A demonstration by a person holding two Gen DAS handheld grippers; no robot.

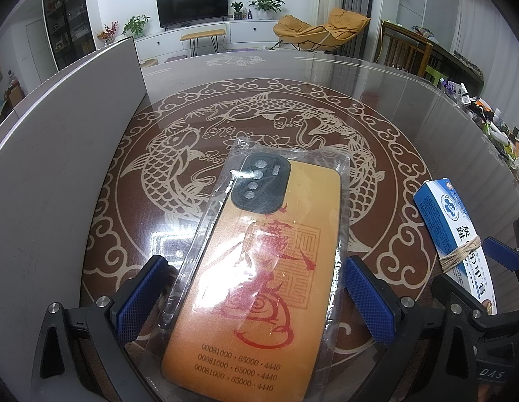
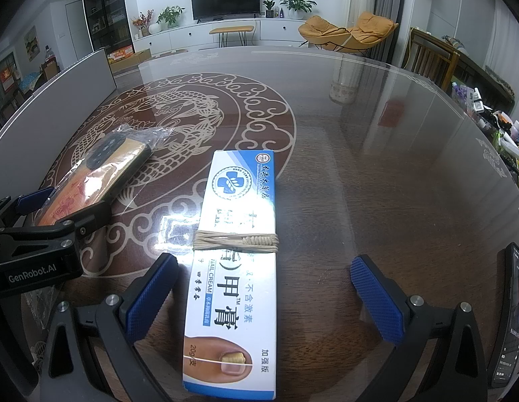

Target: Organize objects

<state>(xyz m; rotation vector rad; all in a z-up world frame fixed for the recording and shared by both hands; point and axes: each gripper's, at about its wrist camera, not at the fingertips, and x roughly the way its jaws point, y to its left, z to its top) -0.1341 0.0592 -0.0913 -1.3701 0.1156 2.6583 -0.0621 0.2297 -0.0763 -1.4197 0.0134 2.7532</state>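
The left claw [image 1: 254, 298] is spread wide, its blue-padded fingers [image 1: 142, 298] level and apart. The right claw [image 2: 264, 298] is likewise spread wide, blue pads [image 2: 377, 298] facing each other, just right of the left one.

A glass-topped brown table [image 1: 377, 77] patterned with cream carp is seen; on it lie a plastic-wrapped orange phone case [image 1: 256, 268] and a rubber-banded white-and-blue cream box [image 2: 236, 268].
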